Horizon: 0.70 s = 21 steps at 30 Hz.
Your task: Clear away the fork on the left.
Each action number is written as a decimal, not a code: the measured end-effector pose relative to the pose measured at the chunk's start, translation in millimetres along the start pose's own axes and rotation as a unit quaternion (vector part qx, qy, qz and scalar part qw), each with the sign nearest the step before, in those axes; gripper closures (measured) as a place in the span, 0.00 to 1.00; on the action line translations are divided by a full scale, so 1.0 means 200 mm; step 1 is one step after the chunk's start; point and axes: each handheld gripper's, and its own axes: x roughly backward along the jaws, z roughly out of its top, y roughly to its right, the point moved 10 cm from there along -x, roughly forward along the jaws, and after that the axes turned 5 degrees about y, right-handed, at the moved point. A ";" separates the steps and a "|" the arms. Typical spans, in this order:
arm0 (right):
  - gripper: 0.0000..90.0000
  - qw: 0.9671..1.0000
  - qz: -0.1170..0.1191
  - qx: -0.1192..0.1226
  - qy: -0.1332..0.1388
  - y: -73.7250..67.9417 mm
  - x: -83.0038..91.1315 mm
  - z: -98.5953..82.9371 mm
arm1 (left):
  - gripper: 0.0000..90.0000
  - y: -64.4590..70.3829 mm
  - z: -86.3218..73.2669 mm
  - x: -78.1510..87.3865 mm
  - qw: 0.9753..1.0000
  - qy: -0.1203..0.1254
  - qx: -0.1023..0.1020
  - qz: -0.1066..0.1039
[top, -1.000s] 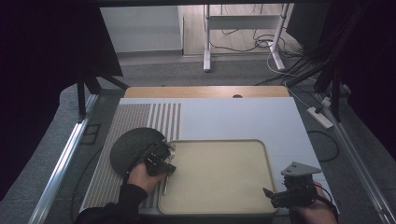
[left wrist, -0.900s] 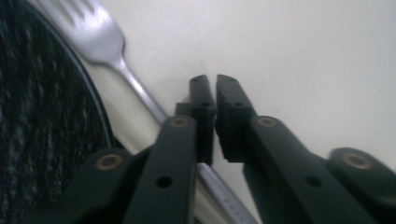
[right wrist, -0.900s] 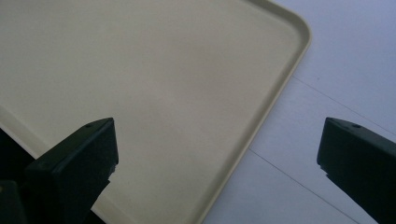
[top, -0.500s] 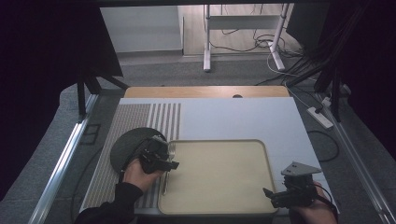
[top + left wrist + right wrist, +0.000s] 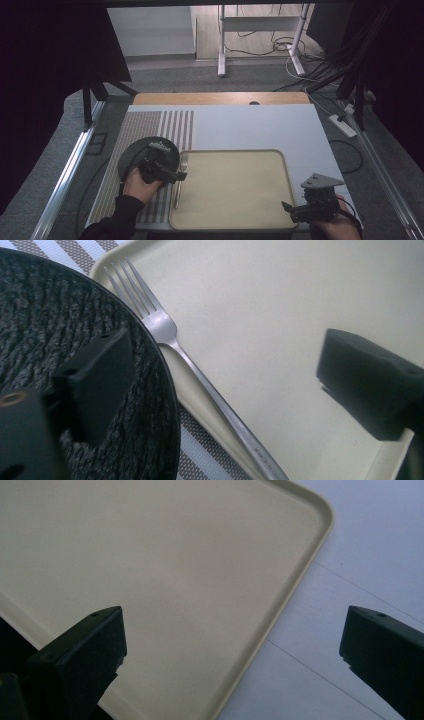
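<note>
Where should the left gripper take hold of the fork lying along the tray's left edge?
Likely mid-handle on the fork, coming straight down with the jaws across the shaft. It lies flat on the tray's left rim, the black plate crowding its tines, so the narrow handle is freest. The left gripper is open beside it.

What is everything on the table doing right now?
Fork: lying flat along the tray's left rim, not held.
Black plate: flat on the striped mat, empty.
Tray: flat, bare apart from the fork.
Left gripper: open, over the plate's edge.
Right gripper: open, over the tray's corner, holding nothing.
</note>
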 end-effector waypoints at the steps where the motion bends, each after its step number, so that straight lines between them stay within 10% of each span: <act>1: 0.00 1.000 0.000 0.000 0.000 0.00 0.00 0.00 | 0.06 0.00 0.00 0.01 1.000 0.003 -0.001 0.002; 21: 0.00 1.000 -0.001 -0.001 0.000 0.00 0.00 0.00 | 0.00 -0.05 -0.07 0.15 0.999 0.050 -0.004 0.014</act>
